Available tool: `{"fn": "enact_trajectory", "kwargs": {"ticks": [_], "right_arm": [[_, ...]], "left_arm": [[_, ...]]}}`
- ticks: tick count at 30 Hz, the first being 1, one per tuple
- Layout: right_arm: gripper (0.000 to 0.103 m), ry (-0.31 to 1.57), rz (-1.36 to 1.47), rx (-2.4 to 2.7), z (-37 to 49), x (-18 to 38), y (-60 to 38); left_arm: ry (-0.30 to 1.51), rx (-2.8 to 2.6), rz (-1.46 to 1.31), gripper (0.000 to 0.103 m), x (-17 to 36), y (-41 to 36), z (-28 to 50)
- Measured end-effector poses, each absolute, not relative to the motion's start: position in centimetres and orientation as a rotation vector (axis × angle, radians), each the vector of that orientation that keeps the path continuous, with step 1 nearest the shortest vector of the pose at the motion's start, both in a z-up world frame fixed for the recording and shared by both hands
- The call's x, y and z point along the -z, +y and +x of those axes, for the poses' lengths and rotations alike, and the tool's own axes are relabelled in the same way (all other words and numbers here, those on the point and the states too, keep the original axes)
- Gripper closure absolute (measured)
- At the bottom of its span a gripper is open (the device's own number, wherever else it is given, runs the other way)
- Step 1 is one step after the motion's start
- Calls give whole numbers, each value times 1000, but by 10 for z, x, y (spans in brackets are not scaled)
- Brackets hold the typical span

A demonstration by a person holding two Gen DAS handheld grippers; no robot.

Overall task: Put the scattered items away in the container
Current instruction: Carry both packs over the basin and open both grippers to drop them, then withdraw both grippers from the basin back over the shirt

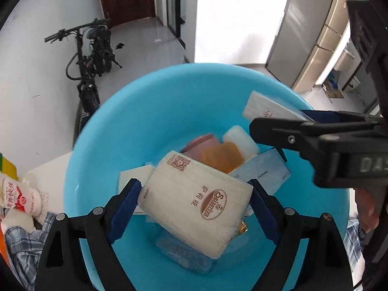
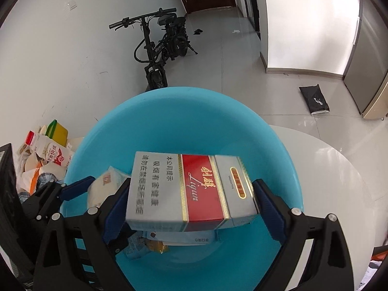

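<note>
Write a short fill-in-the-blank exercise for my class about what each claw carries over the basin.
The left claw carries a pale napkin pack printed with the word ____.
The right claw carries a grey and ____ cigarette carton.
Both are over a ____ basin.

Missing words: Saizeriya; red; blue

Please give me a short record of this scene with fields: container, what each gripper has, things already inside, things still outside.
container: blue basin
left gripper: over the basin, tissue pack between its fingers; grip unclear
right gripper: shut on cigarette box, over the basin
already inside: white block, orange item, pale blue packet
still outside: milk bottle, beside the basin
</note>
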State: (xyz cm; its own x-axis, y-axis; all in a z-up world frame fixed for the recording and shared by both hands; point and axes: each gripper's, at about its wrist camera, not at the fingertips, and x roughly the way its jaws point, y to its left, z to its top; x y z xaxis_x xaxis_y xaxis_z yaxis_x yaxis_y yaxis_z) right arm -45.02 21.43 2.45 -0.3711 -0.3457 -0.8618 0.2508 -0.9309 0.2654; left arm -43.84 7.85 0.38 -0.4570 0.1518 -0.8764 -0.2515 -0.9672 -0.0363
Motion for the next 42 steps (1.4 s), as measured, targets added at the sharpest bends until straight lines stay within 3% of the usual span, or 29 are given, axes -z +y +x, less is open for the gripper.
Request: {"fn": "enact_trajectory", "kwargs": {"ticks": [4,10,21,29,37,42], "right_arm": [[7,-72,1506,2343,-447,-24,203],[6,-105,1468,2337,-433,-40,206],[3,-23,1339,2437,-384,-82,230],[3,61,1240,2411,-310,-106,238],[3,146,1136,2403,-232,-120,241],[3,168,1105,2367,-192,-116,239]], "left_arm": [[175,-2529,-1421,5,-13,72,-427],[122,-2534,-1339,1,-26,70,-417],[79,-2555,-1334,1,-38,55,-395],[66,-2635,-1243,1,-76,16,-339],[284,-2587,-1257,1,-91,2,-256],[310,-2562,-1285,1,-79,-11,-208]]}}
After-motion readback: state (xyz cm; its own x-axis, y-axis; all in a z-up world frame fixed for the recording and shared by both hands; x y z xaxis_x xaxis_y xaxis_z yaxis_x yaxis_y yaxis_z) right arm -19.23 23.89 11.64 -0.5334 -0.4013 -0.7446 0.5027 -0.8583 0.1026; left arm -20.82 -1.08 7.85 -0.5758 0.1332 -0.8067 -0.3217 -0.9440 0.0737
